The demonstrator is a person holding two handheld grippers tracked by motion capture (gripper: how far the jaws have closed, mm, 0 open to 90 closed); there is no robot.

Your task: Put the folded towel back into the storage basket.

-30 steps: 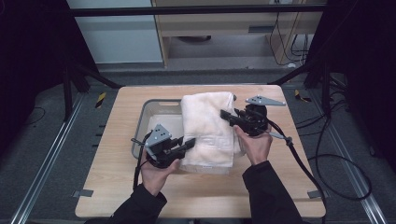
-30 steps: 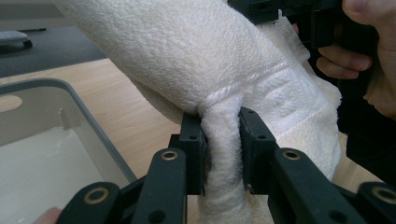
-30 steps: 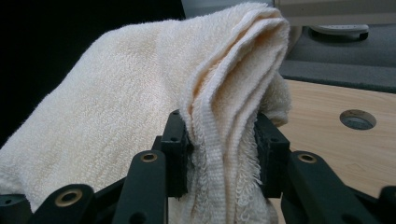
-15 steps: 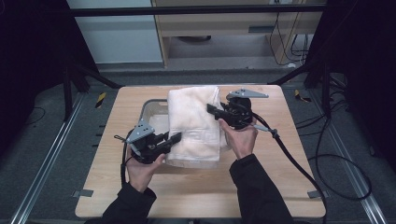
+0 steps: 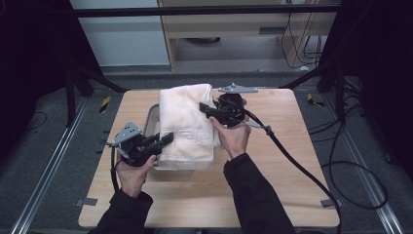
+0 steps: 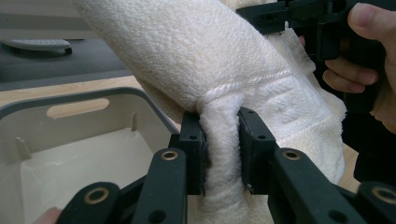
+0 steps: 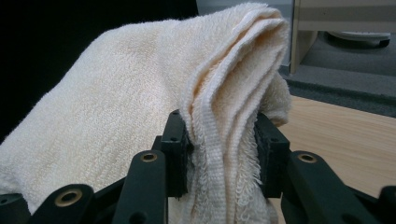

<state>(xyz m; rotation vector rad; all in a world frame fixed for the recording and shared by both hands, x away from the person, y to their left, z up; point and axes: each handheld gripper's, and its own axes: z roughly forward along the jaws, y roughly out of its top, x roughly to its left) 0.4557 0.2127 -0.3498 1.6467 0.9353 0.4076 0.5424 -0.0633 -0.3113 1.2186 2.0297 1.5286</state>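
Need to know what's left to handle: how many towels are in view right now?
1. The cream towel hangs over the plastic bin, gripped by the left gripper and right gripper. The towel hides much of the bin's inside.

One folded cream terry-cloth towel [image 5: 185,122], one pale grey plastic bin [image 5: 152,117] and one light wooden counter [image 5: 287,170] are on view. Two black hand-held grippers, the left hand-held gripper [image 5: 168,139] and the right hand-held gripper [image 5: 203,106], are each carried by one of two hands.
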